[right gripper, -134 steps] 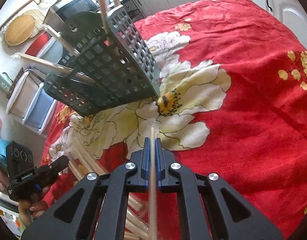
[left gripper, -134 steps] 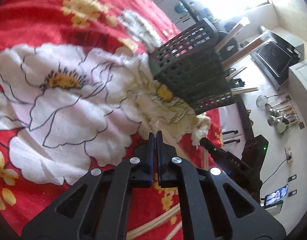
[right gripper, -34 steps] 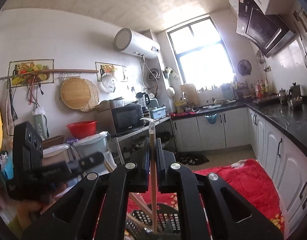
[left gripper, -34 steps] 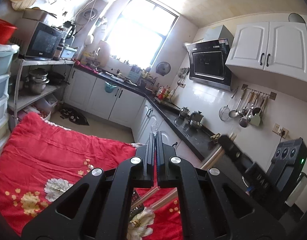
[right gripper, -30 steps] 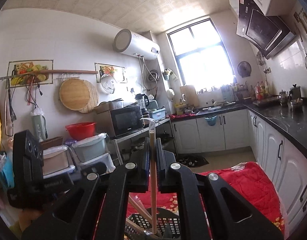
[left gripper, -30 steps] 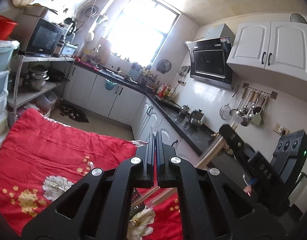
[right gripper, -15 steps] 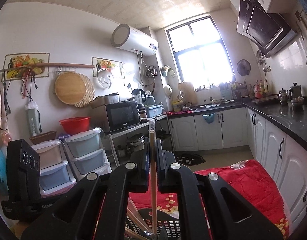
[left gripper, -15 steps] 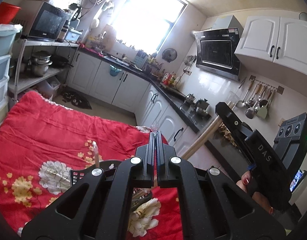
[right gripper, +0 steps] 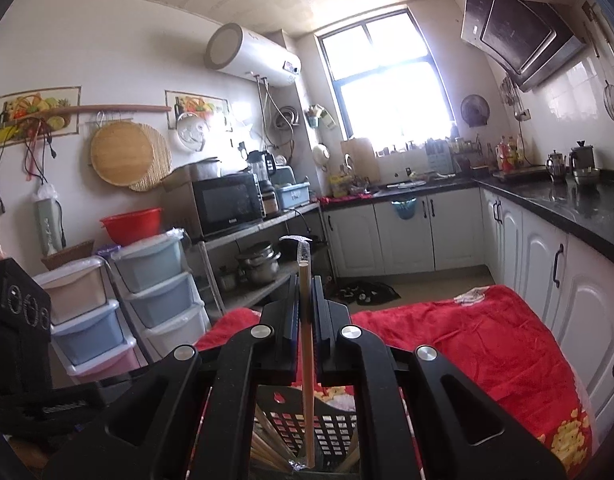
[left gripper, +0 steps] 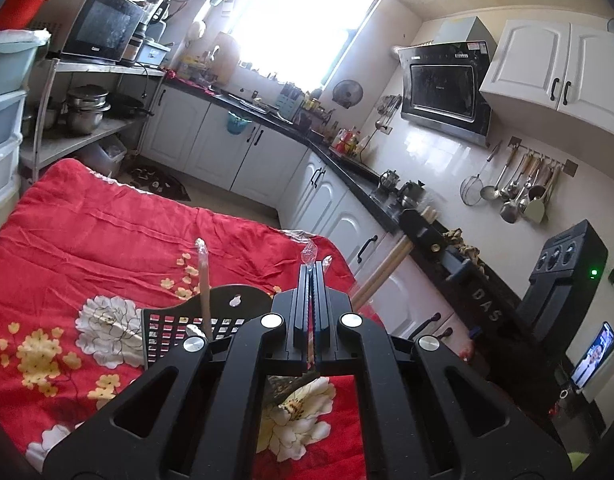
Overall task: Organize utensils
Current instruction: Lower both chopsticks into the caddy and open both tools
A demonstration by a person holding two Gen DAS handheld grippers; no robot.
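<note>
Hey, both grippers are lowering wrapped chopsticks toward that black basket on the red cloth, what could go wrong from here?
1. The right hand-held gripper pinches its chopsticks near the top, so the long free end could swing and catch the basket rim.
2. The left hand-held gripper grips its chopsticks by the crinkly wrapper, which may slip.
3. Chopsticks already stand in the basket, so new ones may jam against them.

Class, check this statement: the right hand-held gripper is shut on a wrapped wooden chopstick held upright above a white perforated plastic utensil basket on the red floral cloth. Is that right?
Not quite: the perforated plastic utensil basket is black, not white, as the right wrist view shows. The rest stands: the right hand-held gripper is shut on the wrapped wooden chopstick, upright above the basket on the red floral cloth.
</note>
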